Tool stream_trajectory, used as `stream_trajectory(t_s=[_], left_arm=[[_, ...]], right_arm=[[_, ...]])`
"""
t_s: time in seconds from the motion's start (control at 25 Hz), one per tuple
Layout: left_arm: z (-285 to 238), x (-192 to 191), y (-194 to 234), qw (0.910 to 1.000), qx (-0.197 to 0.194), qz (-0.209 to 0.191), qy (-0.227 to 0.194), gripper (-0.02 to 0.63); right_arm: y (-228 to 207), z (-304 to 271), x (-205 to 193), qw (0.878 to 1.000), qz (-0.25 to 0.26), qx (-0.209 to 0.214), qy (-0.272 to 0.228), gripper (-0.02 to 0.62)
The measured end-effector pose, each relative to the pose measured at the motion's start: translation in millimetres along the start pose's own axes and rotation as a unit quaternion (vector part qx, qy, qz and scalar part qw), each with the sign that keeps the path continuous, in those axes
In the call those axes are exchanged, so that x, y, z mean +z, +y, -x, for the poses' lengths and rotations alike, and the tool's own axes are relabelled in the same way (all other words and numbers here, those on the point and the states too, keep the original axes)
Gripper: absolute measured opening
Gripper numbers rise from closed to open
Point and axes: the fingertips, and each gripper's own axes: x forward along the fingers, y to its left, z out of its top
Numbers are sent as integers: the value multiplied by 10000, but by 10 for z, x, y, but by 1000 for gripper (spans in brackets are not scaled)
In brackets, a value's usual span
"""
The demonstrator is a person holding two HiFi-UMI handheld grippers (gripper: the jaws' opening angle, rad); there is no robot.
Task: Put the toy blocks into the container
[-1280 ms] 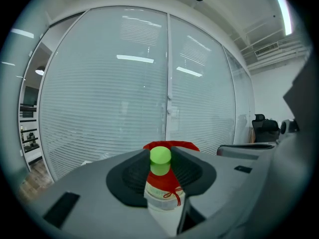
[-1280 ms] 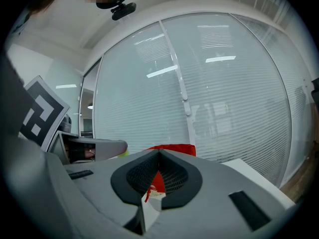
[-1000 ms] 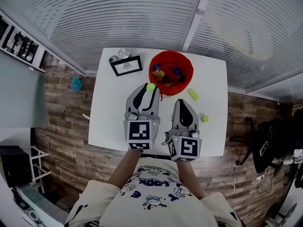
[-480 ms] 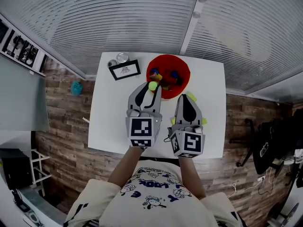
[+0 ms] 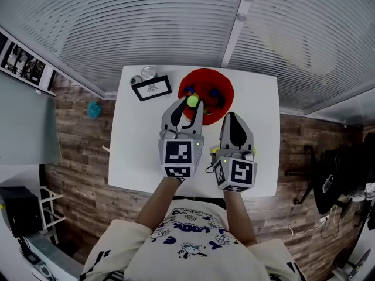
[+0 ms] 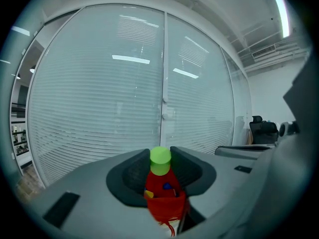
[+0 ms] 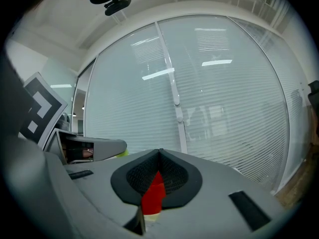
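Note:
My left gripper [image 5: 191,102] is shut on a lime-green cylinder block [image 5: 192,100], holding it over the near rim of the red container [image 5: 218,107]. In the left gripper view the green cylinder [image 6: 160,161] sits between the jaws, with the red container [image 6: 167,208] below it and blue and yellow blocks inside. My right gripper [image 5: 233,116] is shut on nothing, just right of the container's near edge. Through its closed jaws [image 7: 159,154] a strip of the red container [image 7: 153,197] shows. The arms hide any loose blocks on the table.
The white table [image 5: 136,151] carries a black-framed card [image 5: 151,88] and a small metal tin [image 5: 147,72] at its far left. Its edges drop to a wood floor, where a teal object [image 5: 94,109] lies to the left.
Both grippers have moved away from me toward the red container. The green cylinder has gone from just short of the rim to over it. Neither gripper's jaws have changed.

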Motion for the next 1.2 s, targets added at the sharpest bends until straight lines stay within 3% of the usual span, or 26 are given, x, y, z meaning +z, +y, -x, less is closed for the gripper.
stream_trajectory(t_s=[1.2], left_arm=[[-343,-424,3,9974,63,-65,715,162]], right_arm=[[-248,-158,-348,9988,-131,-233,418,31]])
